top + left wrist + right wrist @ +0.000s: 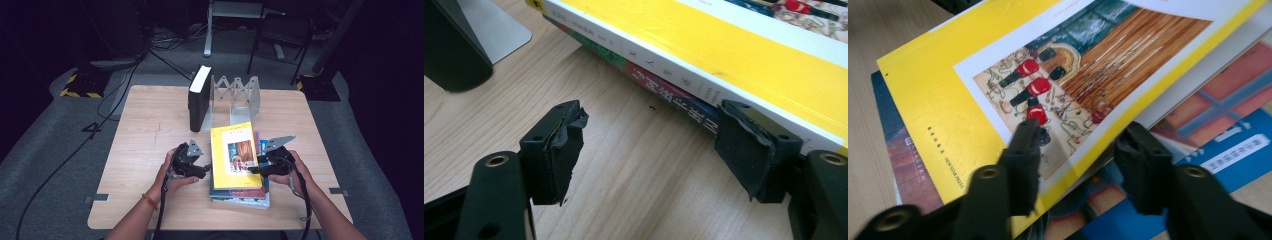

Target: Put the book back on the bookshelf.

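One black book (199,97) already stands in the rack (235,95) at the far side of the counter (150,130), while the yellow book (234,155) tops the near stack, its right edge pinched by the right tool (256,169), left tool (205,170) wide, empty.

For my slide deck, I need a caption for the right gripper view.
Right tool straddling the lifted edge of the yellow picture-cover book atop a stack of books.
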Available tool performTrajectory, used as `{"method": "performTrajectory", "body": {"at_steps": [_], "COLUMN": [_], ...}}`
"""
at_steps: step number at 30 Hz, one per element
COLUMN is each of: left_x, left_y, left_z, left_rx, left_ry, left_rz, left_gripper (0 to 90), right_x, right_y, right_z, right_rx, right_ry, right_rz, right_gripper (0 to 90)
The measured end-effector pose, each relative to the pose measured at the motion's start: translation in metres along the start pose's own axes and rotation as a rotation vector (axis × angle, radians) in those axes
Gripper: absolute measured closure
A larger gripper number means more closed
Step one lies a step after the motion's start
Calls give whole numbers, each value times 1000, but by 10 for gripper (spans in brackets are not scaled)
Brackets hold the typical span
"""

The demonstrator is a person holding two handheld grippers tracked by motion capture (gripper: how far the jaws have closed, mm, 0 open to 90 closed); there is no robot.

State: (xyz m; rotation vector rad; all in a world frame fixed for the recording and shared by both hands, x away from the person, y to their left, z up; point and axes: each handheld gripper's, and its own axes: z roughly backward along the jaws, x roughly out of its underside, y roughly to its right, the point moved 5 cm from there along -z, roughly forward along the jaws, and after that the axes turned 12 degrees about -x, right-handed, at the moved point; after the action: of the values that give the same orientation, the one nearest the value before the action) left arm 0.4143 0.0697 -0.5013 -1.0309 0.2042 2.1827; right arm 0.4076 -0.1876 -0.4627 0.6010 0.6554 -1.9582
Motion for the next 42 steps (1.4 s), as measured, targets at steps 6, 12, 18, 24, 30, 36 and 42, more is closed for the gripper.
{"method": "performTrajectory", "body": {"at_steps": [6,12,18,24,30,36,42], "left_x": [-3,-12,-24,-31,-31,-30,-33], "left_y": [-7,-23,-36,-50,-51,-50,-44], "left_z": [-7,-19,-27,-38,-41,-49,-50], "left_rx": [-11,-19,34,-8,-18,2,36], "left_ry": [-2,14,70,48,51,45,56], "left_rz": [20,72,116,91,72,100,35], "left_gripper": [282,291,296,331,367,506,765], "right_x": [-2,-1,-9,-11,-11,-10,-10], "right_y": [-2,7,11,9,5,2,0], "right_z": [1,-6,-15,-13,-11,-8,-7], "right_rx": [-1,-135,-153,-131,-110,-112,-109], "right_ry": [56,110,135,143,161,174,191], "right_rz": [52,-15,5,18,68,87,105], "right_gripper": [682,499,646,720,742,744,744]}}
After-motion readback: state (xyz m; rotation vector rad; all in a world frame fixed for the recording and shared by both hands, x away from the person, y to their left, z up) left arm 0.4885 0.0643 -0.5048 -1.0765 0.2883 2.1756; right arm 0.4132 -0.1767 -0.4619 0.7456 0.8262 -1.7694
